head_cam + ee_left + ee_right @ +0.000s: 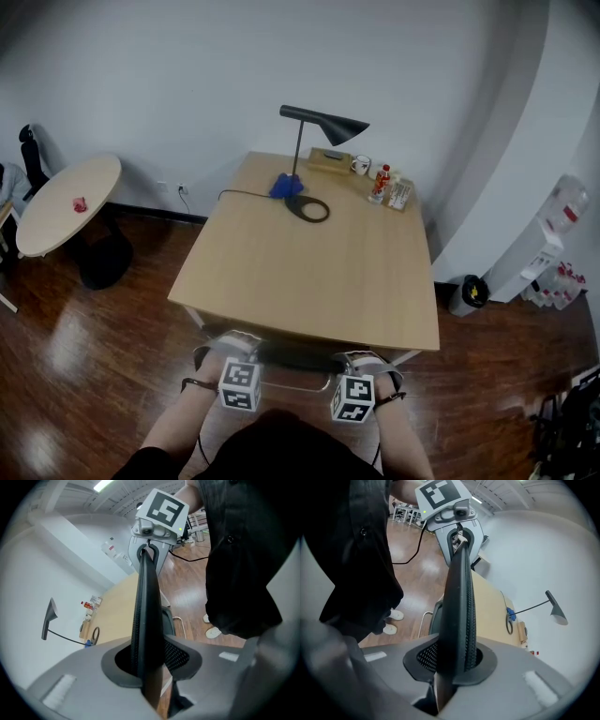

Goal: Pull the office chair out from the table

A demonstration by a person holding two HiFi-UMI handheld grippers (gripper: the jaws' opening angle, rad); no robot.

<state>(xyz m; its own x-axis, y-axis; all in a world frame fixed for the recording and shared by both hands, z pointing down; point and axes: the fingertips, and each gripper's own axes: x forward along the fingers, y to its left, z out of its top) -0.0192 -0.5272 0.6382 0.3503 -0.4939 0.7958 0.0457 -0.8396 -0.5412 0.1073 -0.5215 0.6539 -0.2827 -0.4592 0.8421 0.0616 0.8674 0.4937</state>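
The office chair (pixel 281 356) stands pushed in at the near edge of the desk (pixel 309 253), its seat hidden under the top and only the upper backrest showing between the person's hands. The left claw (pixel 232 347) and the right claw (pixel 366 364) are both closed on the backrest's top rim, one toward each end. The rim fills the right claw tightly. A dark sliver remains beside it in the left, so that grip looks the looser. The chair is judged moderately heavy. Its base is out of view, so whether it rolls freely on the wooden floor (pixel 112 375) cannot be confirmed. The rim appears stiff moulded plastic and is the correct place to hold. The mesh panel below it will give under pressure and should not bear the load. The plastic is smooth and may slip under a jerk. The chair faces the desk, back toward the person. The rim's long axis runs left to right, parallel to the desk's near edge, so the pull should be square to it, toward the person.
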